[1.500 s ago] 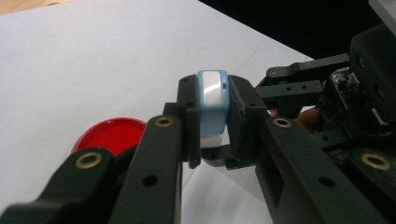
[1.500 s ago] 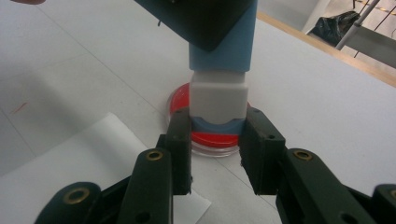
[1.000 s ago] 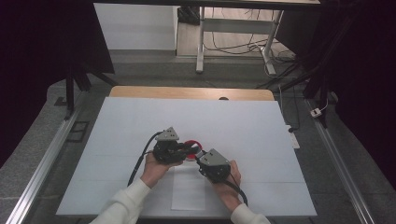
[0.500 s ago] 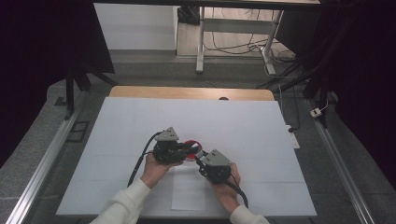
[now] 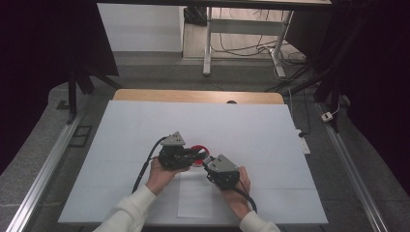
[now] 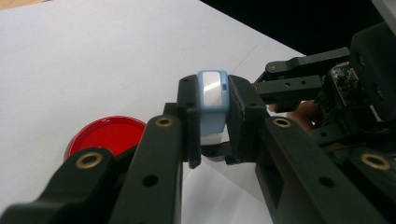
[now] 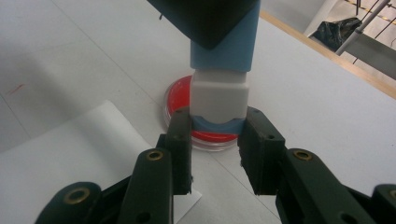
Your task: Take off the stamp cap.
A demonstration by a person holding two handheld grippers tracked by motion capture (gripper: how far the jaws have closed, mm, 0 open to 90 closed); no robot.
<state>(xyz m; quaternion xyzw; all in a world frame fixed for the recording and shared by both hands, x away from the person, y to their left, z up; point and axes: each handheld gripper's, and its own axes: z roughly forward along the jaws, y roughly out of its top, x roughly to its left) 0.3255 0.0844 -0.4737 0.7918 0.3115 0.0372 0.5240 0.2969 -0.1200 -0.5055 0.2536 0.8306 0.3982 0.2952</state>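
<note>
In the high view, I hold both grippers close together just below the middle of the frame, over the white surface [image 5: 145, 125]. My left gripper [image 5: 192, 155] points right toward my right gripper [image 5: 207, 164], and between them a red round dish [image 5: 198, 151] peeks out.

In the left gripper view, my left gripper [image 6: 212, 121] is clamped on a small light-blue device with a white end [image 6: 212, 100], at the centre of the frame, the jaws pressing its two sides. The red dish [image 6: 108, 135] lies flat on the surface at the left of the frame, behind my left jaw. My right gripper [image 6: 308, 84] comes in from the upper right.

In the right gripper view, the same blue-and-white device [image 7: 219, 93] hangs down from the top centre, its white end lowest. My right gripper [image 7: 218, 140] has its jaws on either side of that white end, very close to it, though I cannot tell whether they touch it. The red dish [image 7: 180, 100] sits on the surface right behind the device, and a white paper sheet [image 7: 74, 149] lies at the lower left.
</note>
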